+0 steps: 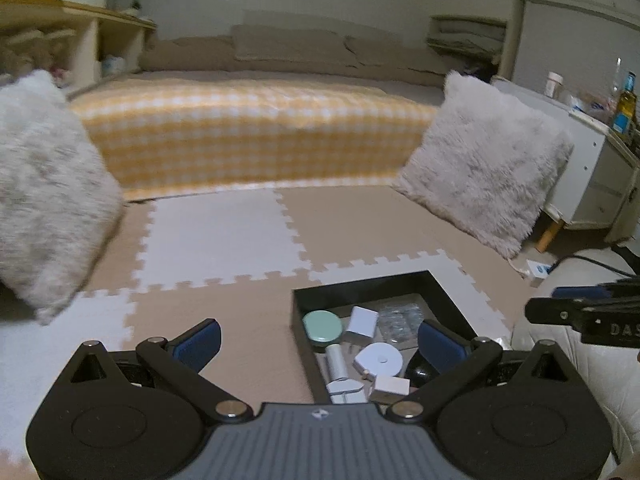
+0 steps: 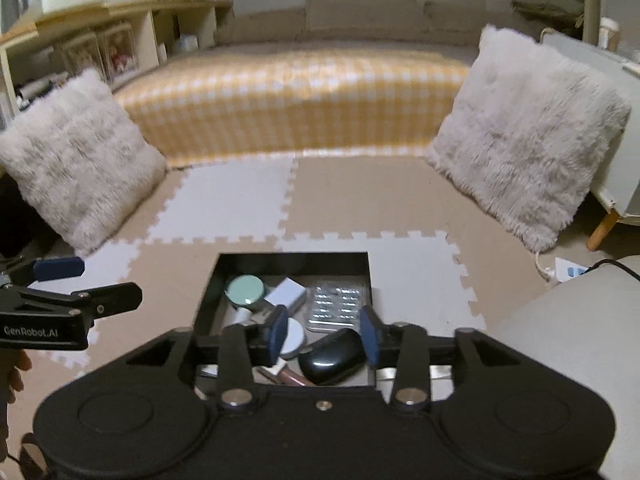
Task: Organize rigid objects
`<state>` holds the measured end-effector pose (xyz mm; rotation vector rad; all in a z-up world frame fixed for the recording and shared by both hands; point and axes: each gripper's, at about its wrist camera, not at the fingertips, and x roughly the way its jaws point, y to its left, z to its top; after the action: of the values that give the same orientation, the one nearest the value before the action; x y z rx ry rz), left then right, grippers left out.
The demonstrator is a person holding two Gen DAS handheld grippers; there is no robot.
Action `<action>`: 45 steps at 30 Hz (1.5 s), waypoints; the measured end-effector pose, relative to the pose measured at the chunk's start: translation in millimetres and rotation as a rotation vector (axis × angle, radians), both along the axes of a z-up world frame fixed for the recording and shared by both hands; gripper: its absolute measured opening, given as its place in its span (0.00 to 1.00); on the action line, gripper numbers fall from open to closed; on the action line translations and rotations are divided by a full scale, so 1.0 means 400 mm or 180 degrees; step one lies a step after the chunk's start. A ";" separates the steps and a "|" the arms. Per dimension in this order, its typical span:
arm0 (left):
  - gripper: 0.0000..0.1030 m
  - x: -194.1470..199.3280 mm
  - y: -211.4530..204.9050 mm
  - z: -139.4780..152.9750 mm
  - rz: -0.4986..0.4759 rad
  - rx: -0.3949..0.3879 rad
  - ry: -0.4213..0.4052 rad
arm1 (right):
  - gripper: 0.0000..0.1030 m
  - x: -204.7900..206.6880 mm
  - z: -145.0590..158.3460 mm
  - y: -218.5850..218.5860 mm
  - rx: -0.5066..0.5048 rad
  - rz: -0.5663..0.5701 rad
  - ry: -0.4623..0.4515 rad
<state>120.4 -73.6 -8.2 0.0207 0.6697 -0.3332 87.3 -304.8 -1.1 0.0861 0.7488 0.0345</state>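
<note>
A black open box (image 1: pixel 436 285) (image 2: pixel 292 258) sits on the foam floor mat. It holds a mint round case (image 1: pixel 322 326) (image 2: pixel 245 290), a white charger (image 1: pixel 361 323) (image 2: pixel 289 294), a clear blister pack (image 1: pixel 400 320) (image 2: pixel 335 306), a white round tape (image 1: pixel 379 359), a black oval case (image 2: pixel 333 357) and other small items. My left gripper (image 1: pixel 320 340) is open wide and empty, above the box's left edge. My right gripper (image 2: pixel 324 334) is open and empty, just above the box's near half.
Two fluffy white cushions (image 2: pixel 80 156) (image 2: pixel 528 132) lean at either side of a yellow checked mattress (image 2: pixel 296 96). A shelf (image 2: pixel 80 48) stands at left, a white cabinet (image 1: pixel 592 168) at right. A power strip (image 2: pixel 570 270) lies at right.
</note>
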 end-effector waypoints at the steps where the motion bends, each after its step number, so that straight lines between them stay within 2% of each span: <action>1: 1.00 -0.014 0.006 0.011 0.0028 0.0006 -0.0025 | 0.46 -0.017 0.010 0.005 -0.0003 0.0006 -0.0048; 7: 1.00 -0.103 0.038 0.044 0.0234 0.0098 -0.0106 | 0.55 -0.107 0.043 0.034 -0.0079 0.0052 -0.0196; 12: 1.00 -0.165 0.062 0.048 0.0205 0.0061 -0.0121 | 0.66 -0.173 0.048 0.046 -0.0176 -0.0026 -0.0271; 17: 1.00 -0.226 0.066 0.045 0.0277 0.0250 -0.0226 | 0.79 -0.225 0.043 0.057 -0.0170 -0.0028 -0.0344; 22: 1.00 -0.257 0.085 0.034 0.0283 0.0141 -0.0241 | 0.88 -0.253 0.048 0.070 -0.0229 -0.0066 -0.0489; 25: 1.00 -0.265 0.090 0.028 0.0352 0.0162 -0.0269 | 0.93 -0.265 0.042 0.082 -0.0278 -0.0032 -0.0490; 30: 1.00 -0.281 0.094 0.024 0.0364 0.0164 -0.0350 | 0.99 -0.283 0.031 0.095 -0.0338 -0.0017 -0.0529; 37: 1.00 -0.297 0.089 0.013 0.0312 0.0203 -0.0389 | 1.00 -0.299 0.023 0.093 -0.0375 -0.0135 -0.0624; 45: 1.00 -0.300 0.087 0.013 0.0332 0.0217 -0.0409 | 1.00 -0.303 0.020 0.106 -0.0419 -0.0059 -0.0652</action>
<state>0.4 -38.8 -2.9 0.0713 0.5525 -0.2067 -34.0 -262.5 6.7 -0.0357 0.5440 -0.0235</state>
